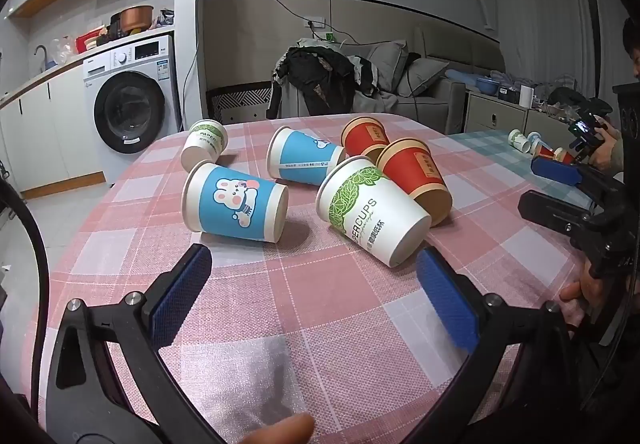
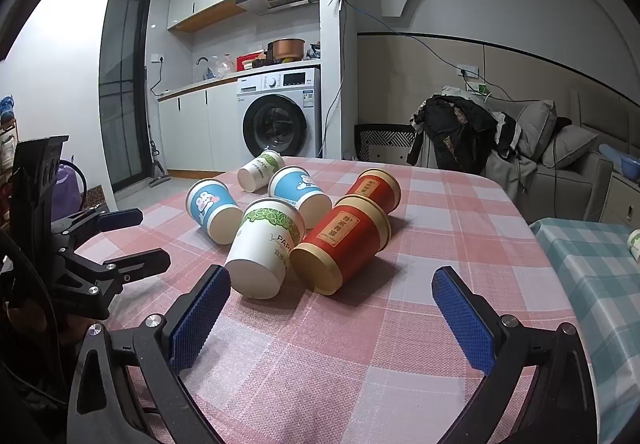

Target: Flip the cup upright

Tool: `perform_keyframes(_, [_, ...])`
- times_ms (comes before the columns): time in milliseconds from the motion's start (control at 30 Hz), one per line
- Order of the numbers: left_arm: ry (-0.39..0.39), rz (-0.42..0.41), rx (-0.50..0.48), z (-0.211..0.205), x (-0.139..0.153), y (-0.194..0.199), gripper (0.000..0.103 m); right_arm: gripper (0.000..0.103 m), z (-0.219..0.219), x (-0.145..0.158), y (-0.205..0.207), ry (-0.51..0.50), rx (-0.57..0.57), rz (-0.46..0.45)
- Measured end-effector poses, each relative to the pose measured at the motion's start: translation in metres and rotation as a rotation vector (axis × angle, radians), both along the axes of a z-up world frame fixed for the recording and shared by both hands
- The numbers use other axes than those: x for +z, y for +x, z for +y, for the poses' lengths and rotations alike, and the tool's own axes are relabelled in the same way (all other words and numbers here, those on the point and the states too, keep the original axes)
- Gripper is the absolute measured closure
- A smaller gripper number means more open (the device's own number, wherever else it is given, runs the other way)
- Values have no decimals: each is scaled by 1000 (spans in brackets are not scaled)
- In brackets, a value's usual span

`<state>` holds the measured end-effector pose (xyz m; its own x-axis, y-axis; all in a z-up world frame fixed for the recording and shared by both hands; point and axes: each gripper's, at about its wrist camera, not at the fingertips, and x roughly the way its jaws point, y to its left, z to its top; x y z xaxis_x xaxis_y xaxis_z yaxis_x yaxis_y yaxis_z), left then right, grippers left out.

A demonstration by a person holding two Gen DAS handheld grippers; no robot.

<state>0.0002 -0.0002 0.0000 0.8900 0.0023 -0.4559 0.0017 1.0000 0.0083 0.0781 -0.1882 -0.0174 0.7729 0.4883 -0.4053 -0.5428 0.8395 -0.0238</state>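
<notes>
Several paper cups lie on their sides on the pink checked tablecloth (image 1: 320, 304). Nearest my open left gripper (image 1: 312, 264) are a blue rabbit cup (image 1: 236, 204) and a white green-leaf cup (image 1: 372, 212). Behind them lie a second blue cup (image 1: 304, 160), two red cups (image 1: 416, 176) and a small white cup (image 1: 204, 148). My open right gripper (image 2: 332, 284) sits just short of the white leaf cup (image 2: 266, 248) and a red cup (image 2: 340, 248). Both grippers are empty. The right gripper also shows at the right edge of the left wrist view (image 1: 560, 180).
A second table with a teal checked cloth (image 2: 592, 264) stands to the right, with more cups (image 1: 536, 148) on it. Another person (image 1: 624, 124) holds a device there. A washing machine (image 2: 280, 116) and a sofa with clothes (image 2: 500, 148) stand behind.
</notes>
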Motion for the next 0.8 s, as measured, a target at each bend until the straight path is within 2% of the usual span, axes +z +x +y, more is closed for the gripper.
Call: perform_keyframes(800, [15,-10,6,-1,-1,0,1,0,-1,0,1,-5,0,-3])
